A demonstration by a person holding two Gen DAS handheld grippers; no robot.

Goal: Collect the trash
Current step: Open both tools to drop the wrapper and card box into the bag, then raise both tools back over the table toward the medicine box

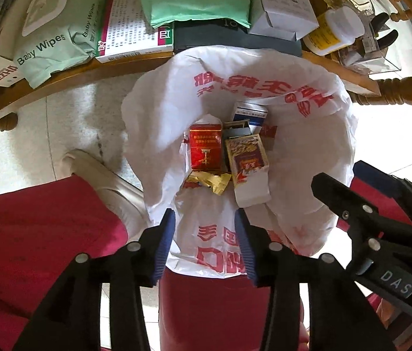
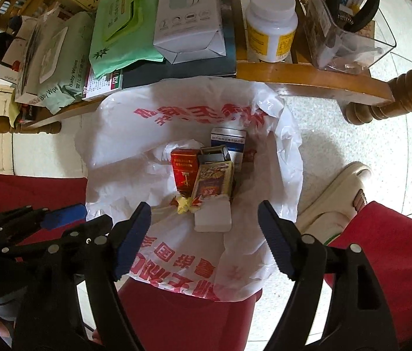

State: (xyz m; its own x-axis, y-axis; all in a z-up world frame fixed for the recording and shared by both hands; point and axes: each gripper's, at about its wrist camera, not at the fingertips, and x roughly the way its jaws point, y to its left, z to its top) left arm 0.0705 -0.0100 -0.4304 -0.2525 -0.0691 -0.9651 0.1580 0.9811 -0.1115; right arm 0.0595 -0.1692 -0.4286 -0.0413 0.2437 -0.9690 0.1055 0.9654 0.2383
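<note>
both grippers are black plastic with ribbed blue pads on the inner faces of the fingers and round silver rivets along the arms. the left gripper (image 1: 206, 242) and the right gripper (image 2: 204, 239) share this build (the right one's body carries a grey band lettered "das"). the person wears dark red trousers (image 1: 30, 228) and a cream shoe (image 2: 340, 199).

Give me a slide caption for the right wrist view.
Open right hand-held gripper above white bag-lined bin holding red pack, patterned box; nothing gripped.
</note>
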